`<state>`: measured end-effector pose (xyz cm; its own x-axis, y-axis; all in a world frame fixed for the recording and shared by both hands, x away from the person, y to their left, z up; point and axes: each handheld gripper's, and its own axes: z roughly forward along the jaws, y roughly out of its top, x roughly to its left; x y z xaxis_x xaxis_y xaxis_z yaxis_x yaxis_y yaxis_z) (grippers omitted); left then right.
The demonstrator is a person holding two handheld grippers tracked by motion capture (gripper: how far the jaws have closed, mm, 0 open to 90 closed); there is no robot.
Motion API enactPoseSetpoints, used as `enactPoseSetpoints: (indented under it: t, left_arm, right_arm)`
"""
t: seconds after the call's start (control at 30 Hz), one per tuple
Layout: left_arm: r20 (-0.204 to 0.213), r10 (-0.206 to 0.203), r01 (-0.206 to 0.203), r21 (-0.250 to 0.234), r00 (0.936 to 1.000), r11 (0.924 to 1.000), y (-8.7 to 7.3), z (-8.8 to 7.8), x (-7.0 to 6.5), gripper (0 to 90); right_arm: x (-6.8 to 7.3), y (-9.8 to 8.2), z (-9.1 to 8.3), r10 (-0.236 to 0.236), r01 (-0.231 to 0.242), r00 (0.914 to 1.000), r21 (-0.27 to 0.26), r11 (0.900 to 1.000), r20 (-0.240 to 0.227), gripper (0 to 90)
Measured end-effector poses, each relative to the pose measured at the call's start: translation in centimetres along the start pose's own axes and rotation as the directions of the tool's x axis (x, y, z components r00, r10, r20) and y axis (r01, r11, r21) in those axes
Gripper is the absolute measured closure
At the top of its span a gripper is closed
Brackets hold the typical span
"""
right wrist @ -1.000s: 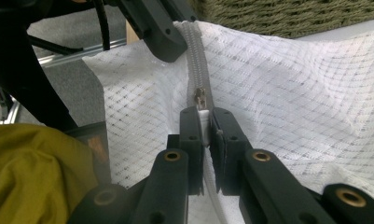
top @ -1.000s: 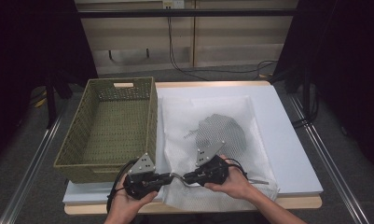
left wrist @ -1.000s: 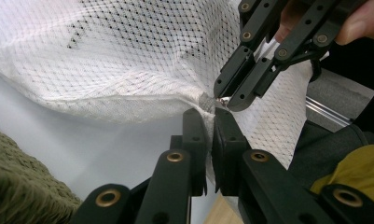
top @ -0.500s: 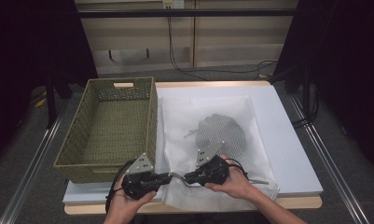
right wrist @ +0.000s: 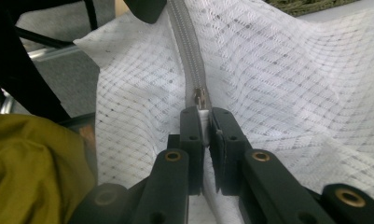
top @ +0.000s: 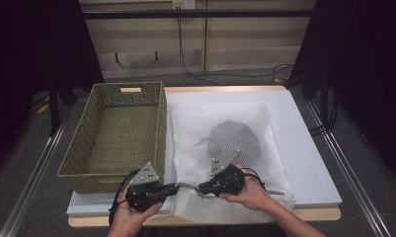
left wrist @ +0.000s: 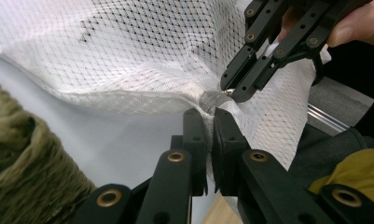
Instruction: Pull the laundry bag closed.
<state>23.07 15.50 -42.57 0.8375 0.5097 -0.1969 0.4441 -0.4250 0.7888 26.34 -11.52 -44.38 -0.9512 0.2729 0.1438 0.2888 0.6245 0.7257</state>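
At six o'clock on the tabletop (top: 304, 148), our left tongs (top: 177, 186) clamp the mesh bag (top: 225, 148) beside its zipper (right wrist: 187, 51). Our right tongs (top: 201, 188) pinch the zipper pull (right wrist: 201, 112), tips nearly meeting.

White tabletop (top: 304, 143) on wood-edged table, seen from above; green woven basket (top: 119, 136) sits on left part, handle slot at far wall; white mesh laundry bag (top: 220, 148) spread flat just right of basket, touching its side, near edge lifted off surface; dark garment (top: 232, 140) inside bag; right strip of tabletop bare.
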Motion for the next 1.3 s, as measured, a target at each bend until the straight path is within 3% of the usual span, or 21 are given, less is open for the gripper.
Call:
enactPoseSetpoints:
  t: [0.3,0.83,1.2,1.3]
  left_arm:
    - [-0.006,0.01,-0.01,0.011,0.9999,0.9999,0.0,0.0,-0.1,85.4]
    - [-0.02,-0.008,0.007,-0.015,0.9998,0.9999,-0.3,-0.6,0.1,85.8]
    - [0.001,-0.022,0.022,-0.02,0.9998,0.9996,-0.4,-0.5,0.3,85.8]
    - [-0.004,-0.018,0.018,-0.009,0.9998,0.9998,-0.4,-0.3,0.1,85.9]
  right_arm:
    - [0.1,-0.1,0.1,-0.004,0.004,1.0,0.014,1.0,-0.001,83.9]
    - [-0.1,-0.3,-0.3,-0.008,0.007,0.9999,0.041,0.999,0.011,84.0]
    - [-0.1,-0.5,-1.3,-0.005,0.003,0.9993,0.041,0.999,0.038,84.2]
    - [-0.2,-0.9,-1.1,0.002,-0.003,0.9997,0.036,0.999,0.025,84.2]
